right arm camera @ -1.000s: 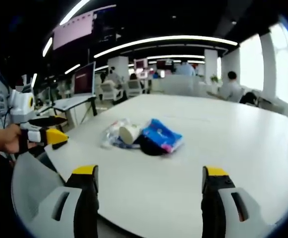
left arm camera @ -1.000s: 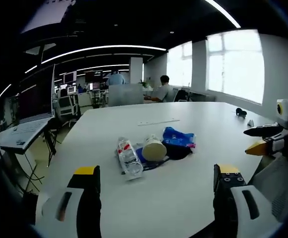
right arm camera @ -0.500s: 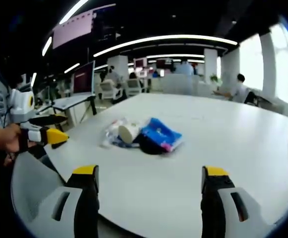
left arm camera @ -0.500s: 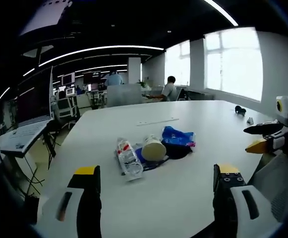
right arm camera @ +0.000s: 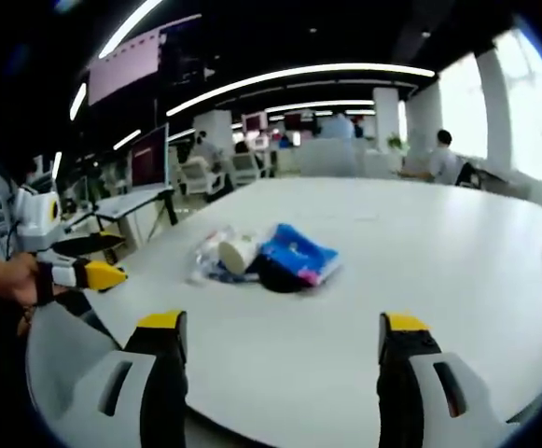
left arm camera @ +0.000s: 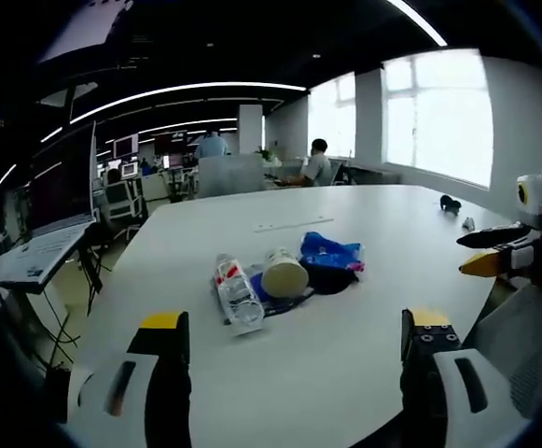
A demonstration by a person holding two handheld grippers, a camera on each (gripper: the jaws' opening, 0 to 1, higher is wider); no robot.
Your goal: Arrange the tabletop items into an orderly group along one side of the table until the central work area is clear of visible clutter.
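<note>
Little has changed: we hold both tools, left (left arm camera: 289, 350) and right (right arm camera: 275, 350), wide and empty, still short of the clutter pile (left arm camera: 284, 278) mid-counter (left arm camera: 364, 224). Sorting not begun.

An open-plan office is shown. Long ceiling light strips (left arm camera: 187, 91) are lit. Bright windows (left arm camera: 434, 117) line one wall. Desks with monitors (right arm camera: 149, 154) and seated people (left arm camera: 317, 163) are located behind a large white table (left arm camera: 345, 224).
</note>
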